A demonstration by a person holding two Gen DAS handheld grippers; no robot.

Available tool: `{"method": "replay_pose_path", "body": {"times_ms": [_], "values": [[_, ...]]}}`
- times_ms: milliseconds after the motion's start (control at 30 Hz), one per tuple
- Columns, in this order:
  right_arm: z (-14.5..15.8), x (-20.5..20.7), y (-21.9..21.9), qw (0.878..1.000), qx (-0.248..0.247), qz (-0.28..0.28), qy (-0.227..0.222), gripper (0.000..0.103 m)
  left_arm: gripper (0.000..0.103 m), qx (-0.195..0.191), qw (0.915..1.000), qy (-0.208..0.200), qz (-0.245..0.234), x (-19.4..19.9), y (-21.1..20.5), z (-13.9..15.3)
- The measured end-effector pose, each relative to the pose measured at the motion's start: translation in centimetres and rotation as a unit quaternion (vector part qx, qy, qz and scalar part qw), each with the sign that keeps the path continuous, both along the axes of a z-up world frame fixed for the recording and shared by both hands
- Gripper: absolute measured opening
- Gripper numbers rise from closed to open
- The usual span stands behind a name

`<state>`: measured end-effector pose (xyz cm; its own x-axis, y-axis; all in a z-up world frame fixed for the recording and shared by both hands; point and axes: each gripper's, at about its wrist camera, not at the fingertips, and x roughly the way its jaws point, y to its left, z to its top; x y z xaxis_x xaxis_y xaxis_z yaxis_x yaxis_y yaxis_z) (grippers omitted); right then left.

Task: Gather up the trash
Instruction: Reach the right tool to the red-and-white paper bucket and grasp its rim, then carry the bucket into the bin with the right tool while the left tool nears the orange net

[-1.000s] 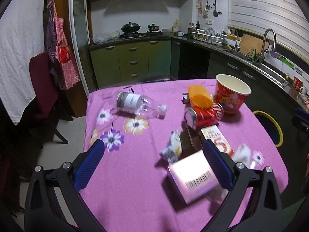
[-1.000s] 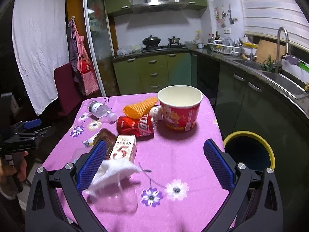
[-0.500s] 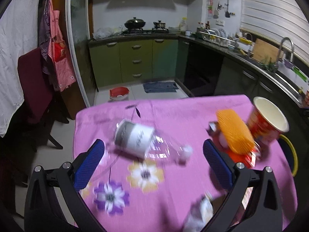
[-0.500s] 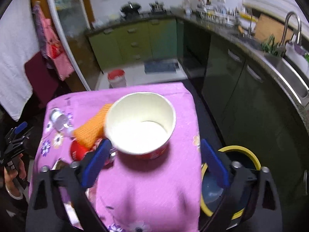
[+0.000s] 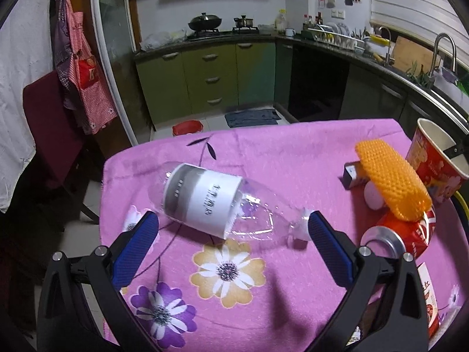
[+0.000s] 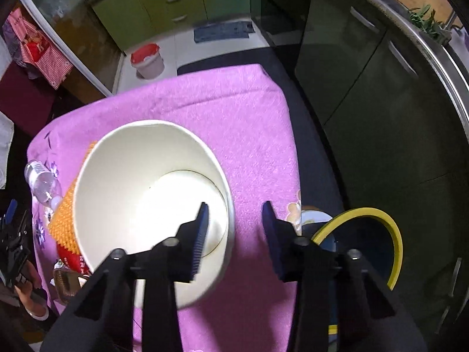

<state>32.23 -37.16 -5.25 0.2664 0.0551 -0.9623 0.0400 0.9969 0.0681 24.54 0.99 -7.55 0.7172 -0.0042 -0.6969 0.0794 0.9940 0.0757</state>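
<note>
A: Item one, the surface (image 5: 293, 152), under a pink flowered cloth. Beside its right edge, on the floor, the yellow-rimmed bin (image 6: 392, 234); something pale and something blue show inside, too dim to name.

B: Next in size?

A: The paper tub (image 6: 146, 193), red outside, white inside, upright near the right edge and empty as far as its floor shows. The right hand-held gripper (image 6: 234, 226) points steeply down with one finger inside the tub and one outside. Its jaws have just been closing with the tub's wall between them, but a gap remains at the outer pad, so no grip yet.

B: Risk there?

A: Likely that thin wall: a hard pinch could buckle it, and lifting by one side could tilt the tub or drag it over the edge short of the bin.

B: Smaller lots?

A: The clear plastic bottle (image 5: 217, 202), capped, on its side toward the left edge, apparently empty. The left hand-held gripper (image 5: 231, 234) hovers just short of it, jaws wide apart, holding nothing. A round bottle may roll away if nudged. Then the orange foam net (image 5: 392, 182) lying over a crushed red can (image 5: 410, 234), touching the tub's left side; lifting the tub may disturb it.
</note>
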Motion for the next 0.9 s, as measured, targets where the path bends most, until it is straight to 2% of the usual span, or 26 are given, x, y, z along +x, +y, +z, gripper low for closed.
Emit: {"method": "replay_pose_path", "body": {"times_ms": [67,133,233,367,467,567,633,700,800,900], "values": [[-0.8,0.5,0.2,1.0,-0.009,0.004,0.013,0.021,0.097,0.007,1.0,-0.003,-0.004,-0.1,-0.4,-0.1],[-1.3,0.7,0.5,1.0,-0.01,0.008,0.021,0.008,0.097,0.012,0.9999,-0.005,-0.007,-0.2,-0.7,-0.2],[-1.6,0.9,0.5,1.0,-0.006,0.008,0.014,0.006,0.097,0.009,0.9999,-0.003,-0.013,-0.4,-1.1,-0.4],[-1.6,0.5,-0.3,0.999,0.034,-0.001,0.005,0.004,0.097,0.005,0.9998,-0.002,-0.017,-0.5,-1.2,-0.4],[-0.3,-0.6,-1.3,0.999,0.048,-0.007,-0.012,0.004,0.097,-0.001,0.9999,-0.005,-0.016,-0.6,-1.1,-0.2],[2.6,-2.7,-4.4,0.996,0.066,-0.03,-0.042,0.004,0.097,-0.009,0.9998,-0.004,-0.015,-0.6,-0.9,-0.1],[4.9,-4.8,-8.0,0.994,0.061,-0.067,-0.063,0.004,0.097,-0.013,0.9998,-0.002,-0.014,-0.5,-0.8,-0.1],[5.8,-6.6,-11.2,0.991,0.047,-0.101,-0.07,0.004,0.097,-0.015,0.9998,-0.002,-0.015,-0.6,-0.7,-0.1],[4.7,-9.3,-16.6,0.985,0.026,-0.159,-0.058,0.004,0.097,-0.02,0.9997,-0.008,-0.016,-0.7,-0.6,0.2],[0.9,-10.9,-20.6,0.978,0.016,-0.204,-0.034,0.004,0.097,-0.021,0.9996,-0.011,-0.016,-0.8,-0.6,0.3]]}}
